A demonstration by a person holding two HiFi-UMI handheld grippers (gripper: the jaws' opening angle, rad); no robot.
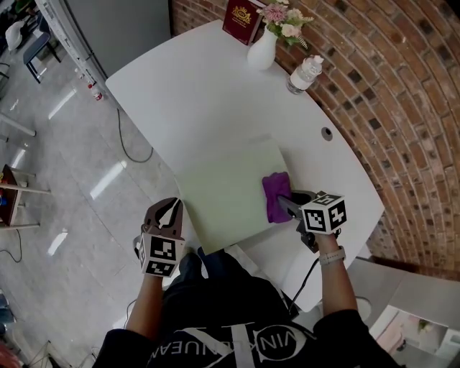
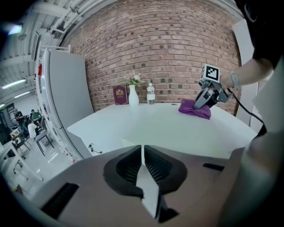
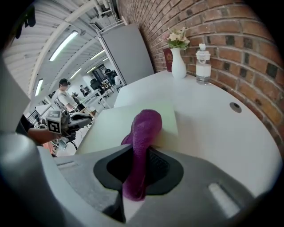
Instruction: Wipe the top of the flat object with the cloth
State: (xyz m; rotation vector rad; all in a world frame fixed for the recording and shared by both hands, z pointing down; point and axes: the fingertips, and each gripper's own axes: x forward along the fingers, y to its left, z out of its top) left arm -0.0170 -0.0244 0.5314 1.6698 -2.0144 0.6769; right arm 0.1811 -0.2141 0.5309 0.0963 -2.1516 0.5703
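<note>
A pale green flat board (image 1: 226, 190) lies on the white table (image 1: 187, 93) near the front edge. A purple cloth (image 1: 275, 195) rests on the board's right side, and my right gripper (image 1: 286, 204) is shut on it. In the right gripper view the cloth (image 3: 143, 137) runs up from between the jaws onto the board (image 3: 120, 126). My left gripper (image 1: 171, 210) is shut and empty, held off the table's front left edge. From the left gripper view, the cloth (image 2: 194, 108) and the right gripper (image 2: 205, 98) show at the far right of the board (image 2: 177, 131).
At the table's far end by the brick wall stand a white vase with flowers (image 1: 264, 44), a water bottle (image 1: 303, 75) and a dark red book (image 1: 242, 21). A cable hole (image 1: 327, 133) lies in the tabletop right of the board. Cables trail on the floor at left.
</note>
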